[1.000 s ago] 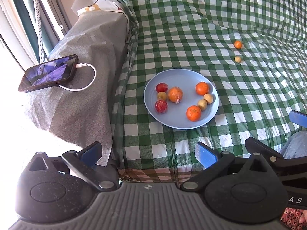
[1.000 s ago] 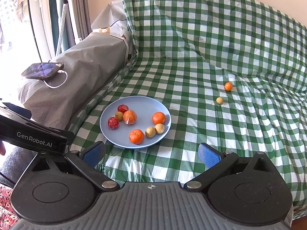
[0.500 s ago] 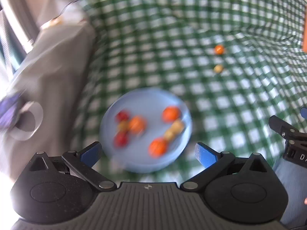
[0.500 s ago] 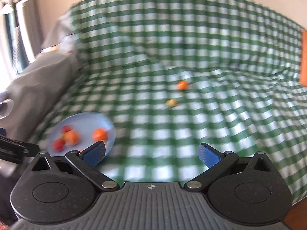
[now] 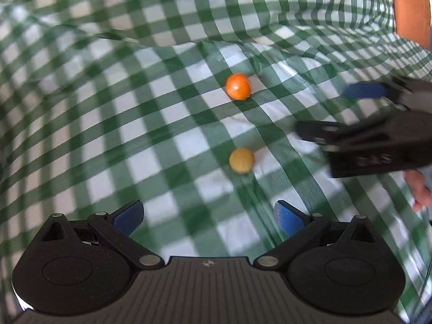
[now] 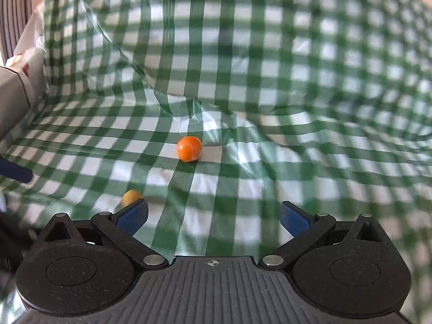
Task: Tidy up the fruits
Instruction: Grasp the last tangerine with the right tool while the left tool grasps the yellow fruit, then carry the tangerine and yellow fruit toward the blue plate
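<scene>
A small orange fruit [image 5: 238,86] and a smaller yellow fruit [image 5: 241,160] lie loose on the green checked cloth [image 5: 135,124]. My left gripper [image 5: 209,217] is open and empty, a little short of the yellow fruit. My right gripper [image 6: 213,216] is open and empty, with the orange fruit [image 6: 189,148] ahead of it and the yellow fruit [image 6: 130,197] just beyond its left finger. The right gripper also shows in the left wrist view [image 5: 351,108], to the right of both fruits. The blue plate is out of view.
The checked cloth rises in folds behind the fruits [image 6: 243,54]. A grey covered armrest edge [image 6: 13,91] is at the far left. An orange-brown surface [image 5: 410,8] shows at the upper right. The left gripper's blue finger [image 6: 16,172] pokes in from the left.
Both grippers have swung right, away from the blue plate, and moved in close to the two loose fruits. The plate and the phone have left view. Both stay open.
</scene>
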The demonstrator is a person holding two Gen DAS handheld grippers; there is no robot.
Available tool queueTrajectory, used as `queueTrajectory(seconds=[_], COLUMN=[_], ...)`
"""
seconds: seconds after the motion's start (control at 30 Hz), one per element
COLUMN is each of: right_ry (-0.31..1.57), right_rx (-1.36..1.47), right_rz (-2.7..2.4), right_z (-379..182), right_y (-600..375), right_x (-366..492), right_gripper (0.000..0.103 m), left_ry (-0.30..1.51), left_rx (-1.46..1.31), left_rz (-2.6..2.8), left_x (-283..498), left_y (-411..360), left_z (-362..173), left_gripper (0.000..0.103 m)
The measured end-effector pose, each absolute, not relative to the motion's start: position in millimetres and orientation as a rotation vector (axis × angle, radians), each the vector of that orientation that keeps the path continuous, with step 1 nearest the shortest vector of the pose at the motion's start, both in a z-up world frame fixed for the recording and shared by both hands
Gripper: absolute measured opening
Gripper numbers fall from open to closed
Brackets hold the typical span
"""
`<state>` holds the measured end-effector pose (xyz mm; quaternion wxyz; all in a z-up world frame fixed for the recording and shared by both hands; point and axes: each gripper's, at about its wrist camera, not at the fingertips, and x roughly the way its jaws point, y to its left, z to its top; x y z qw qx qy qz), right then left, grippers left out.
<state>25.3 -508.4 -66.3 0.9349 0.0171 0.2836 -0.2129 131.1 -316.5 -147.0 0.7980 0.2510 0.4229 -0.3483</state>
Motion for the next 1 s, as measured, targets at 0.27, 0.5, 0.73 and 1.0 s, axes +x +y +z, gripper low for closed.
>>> queueTrajectory(seconds=[0.27,0.5,0.73,1.0], right_ry=[0.626,0.565,0.571,0.531], right_rx=[0.027,-0.038,0.020,0.092], right_rz=[-0.339,-0.324,-0.444,-0.565], right_z=[-96.4,-100.1,-85.3,-45.3], right_y=[-545.3,-542.8,-540.1,-485.8], right_x=[119.6,135.7,105.8,-10.8], right_gripper=[0.102,0.037,0.036,0.037], left_ry=[0.897,0.847,0.848,0.971], left_rx=[0.552,0.504,0.471,0.353], left_rz=[-0.796,-0.920,-0.893,-0.733], left_x=[160.8,152.6,140.3,111.5], left_y=[-350.1,-345.4,-319.3,-215.3], left_z=[-176.8,-161.6,-127.0,-56.8], left_gripper=[0.103,0.029,0.029,0.029])
